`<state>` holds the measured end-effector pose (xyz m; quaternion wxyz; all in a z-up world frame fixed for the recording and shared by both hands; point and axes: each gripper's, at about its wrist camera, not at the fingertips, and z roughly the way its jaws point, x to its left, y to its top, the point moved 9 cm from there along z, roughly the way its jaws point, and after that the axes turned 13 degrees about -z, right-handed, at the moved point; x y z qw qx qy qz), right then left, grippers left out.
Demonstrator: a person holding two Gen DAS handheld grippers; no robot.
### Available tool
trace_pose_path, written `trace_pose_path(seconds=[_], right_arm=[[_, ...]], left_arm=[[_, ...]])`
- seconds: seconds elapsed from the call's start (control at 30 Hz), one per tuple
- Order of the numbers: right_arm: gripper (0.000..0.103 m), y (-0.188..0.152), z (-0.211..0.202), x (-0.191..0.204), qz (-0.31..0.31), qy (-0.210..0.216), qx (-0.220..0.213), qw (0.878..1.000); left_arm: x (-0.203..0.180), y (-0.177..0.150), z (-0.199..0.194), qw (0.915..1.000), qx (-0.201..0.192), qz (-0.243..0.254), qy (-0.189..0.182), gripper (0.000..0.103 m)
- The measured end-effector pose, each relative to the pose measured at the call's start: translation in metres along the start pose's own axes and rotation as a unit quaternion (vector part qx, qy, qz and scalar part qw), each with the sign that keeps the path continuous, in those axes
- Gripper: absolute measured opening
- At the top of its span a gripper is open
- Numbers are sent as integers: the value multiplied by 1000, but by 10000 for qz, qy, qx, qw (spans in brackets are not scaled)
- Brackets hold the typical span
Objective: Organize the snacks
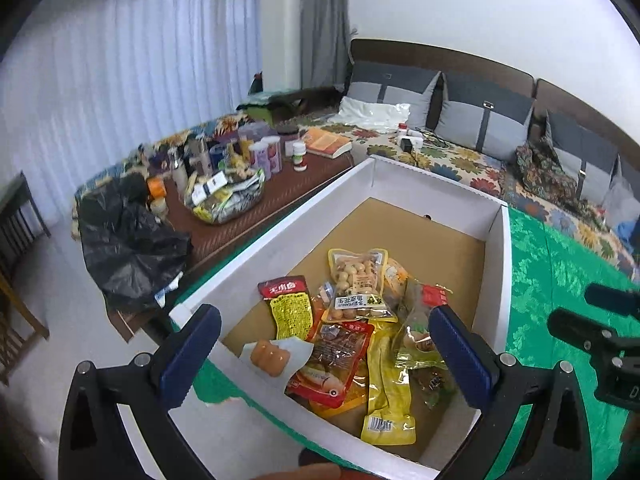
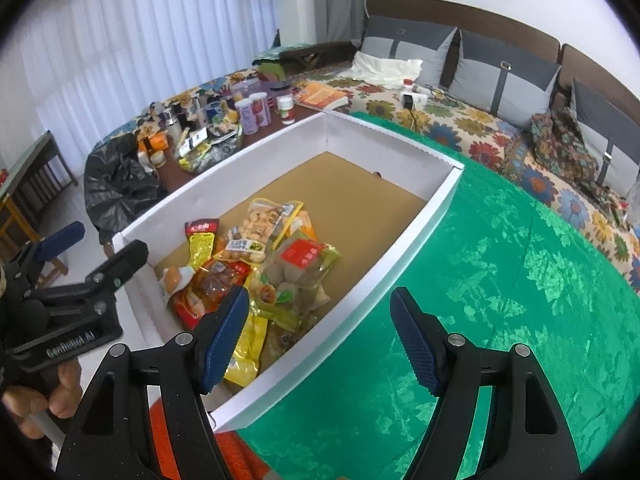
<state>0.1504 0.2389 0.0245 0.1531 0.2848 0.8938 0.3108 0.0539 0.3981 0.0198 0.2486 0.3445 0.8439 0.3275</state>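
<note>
Left gripper (image 1: 326, 354) spread wide, empty, poised directly above snack packets (image 1: 352, 320) in white box (image 1: 496, 248); right gripper (image 2: 320, 340) also agape, empty, straddling box's right wall.

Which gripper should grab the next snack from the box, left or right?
Left. The left gripper is open and sits right over the snack pile inside the white box; the right gripper, also open, straddles the box wall.
</note>
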Motion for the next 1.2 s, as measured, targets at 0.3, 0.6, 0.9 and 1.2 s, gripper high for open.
trace_pose_path(seconds=[0.3,0.6,0.9,1.2], right_arm=[[77,7,-1,12,71,49,134,9999],[77,4,5,19,-26,8,215,9998],[77,1,8,24,-92,0,279,9996],[77,3,9,27,-146,43,266,9995]], left_arm=[[17,3,1,9993,291,-74,203,103],[26,6,-1,9988,168,4,463,103],[23,5,1,9991,144,53,390,103],[24,1,1,9986,125,62,518,103]])
